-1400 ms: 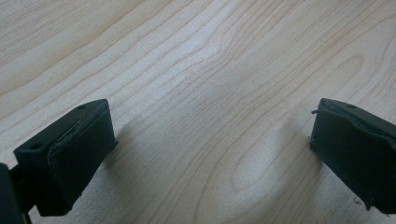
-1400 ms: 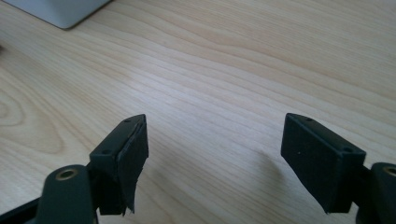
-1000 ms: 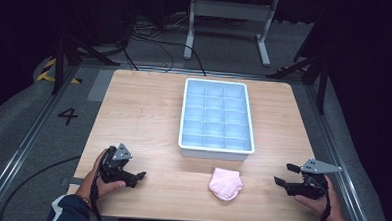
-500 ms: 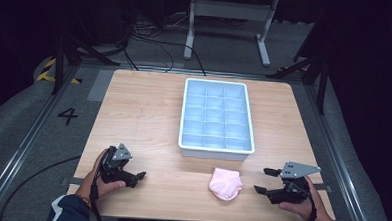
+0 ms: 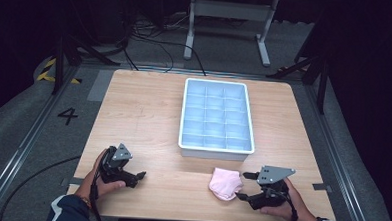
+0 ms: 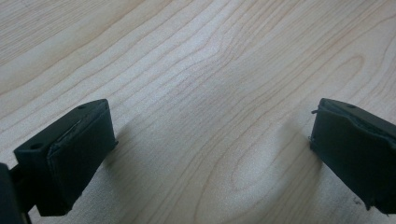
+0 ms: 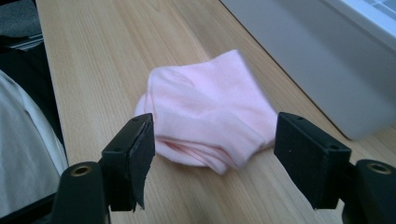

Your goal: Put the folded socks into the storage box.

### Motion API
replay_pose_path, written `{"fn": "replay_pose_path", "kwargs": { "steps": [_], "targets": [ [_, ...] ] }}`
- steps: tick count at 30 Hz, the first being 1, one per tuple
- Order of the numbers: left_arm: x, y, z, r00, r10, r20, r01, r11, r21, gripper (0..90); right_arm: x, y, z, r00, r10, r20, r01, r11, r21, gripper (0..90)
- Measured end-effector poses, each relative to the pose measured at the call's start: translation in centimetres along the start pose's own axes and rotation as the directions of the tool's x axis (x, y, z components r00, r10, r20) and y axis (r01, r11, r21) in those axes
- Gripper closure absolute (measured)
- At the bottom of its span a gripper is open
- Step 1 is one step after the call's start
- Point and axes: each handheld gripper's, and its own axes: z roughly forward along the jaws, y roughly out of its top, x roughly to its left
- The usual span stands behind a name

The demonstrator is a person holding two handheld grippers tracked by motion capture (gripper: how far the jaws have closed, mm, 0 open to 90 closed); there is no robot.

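A folded pink cloth [image 5: 225, 183] lies near the table's front edge, just in front of the white tray [image 5: 216, 152]. My right gripper [image 5: 242, 186] stands open right beside it, its jaws pointing left at the cloth's right edge. In the right gripper view the pink cloth [image 7: 210, 123] sits just beyond the two black jaws, and the right gripper [image 7: 212, 161] holds nothing. My left gripper [image 5: 140, 176] rests open at the front left of the table, far from the cloth. In its own view the left gripper [image 6: 205, 154] has bare wood between its jaws.
The white tray has several empty compartments [image 5: 216, 114] and stands at the table's middle back; its grey side wall [image 7: 327, 79] rises close behind the cloth. Table edge and dark floor with cables [image 5: 152, 33] lie beyond. A person's light clothing [image 7: 23, 154] is at the left.
My right gripper has moved left along the front edge, from the right corner up to the pink cloth. The left gripper has stayed where it was.
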Motion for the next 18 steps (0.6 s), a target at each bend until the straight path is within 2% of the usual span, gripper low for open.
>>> {"fn": "replay_pose_path", "kwargs": {
  "steps": [4, 8, 14, 16, 18],
  "targets": [
    [0.0, 0.0, 0.0, 1.0000, 0.005, -0.003, -0.005, 1.0000, 0.000, 0.1, 0.7, 0.5, 1.2, 0.9991, -0.028, -0.032, 0.029, 0.999, 0.016, 29.9],
    [0.0, 0.0, 0.0, 1.0000, 0.004, -0.002, -0.004, 1.0000, 0.001, 0.1, 1.2, 0.8, 2.3, 0.9973, -0.057, -0.045, 0.059, 0.998, 0.033, 29.9],
    [0.0, 0.0, 0.0, 1.0000, 0.001, -0.001, -0.001, 1.0000, 0.000, 0.1, 1.7, 1.4, 3.4, 0.9957, -0.075, -0.054, 0.077, 0.996, 0.041, 30.0],
    [0.0, 0.0, 0.0, 1.0000, 0.000, 0.000, 0.000, 1.0000, 0.000, 0.1, 2.3, 1.8, 4.3, 0.9926, -0.102, -0.067, 0.106, 0.993, 0.057, 30.8],
    [0.0, 0.0, 0.0, 1.0000, 0.000, 0.000, 0.000, 1.0000, 0.000, 0.1, 2.4, 1.9, 4.4, 0.9928, -0.096, -0.071, 0.100, 0.993, 0.057, 31.3]
  ]
}}
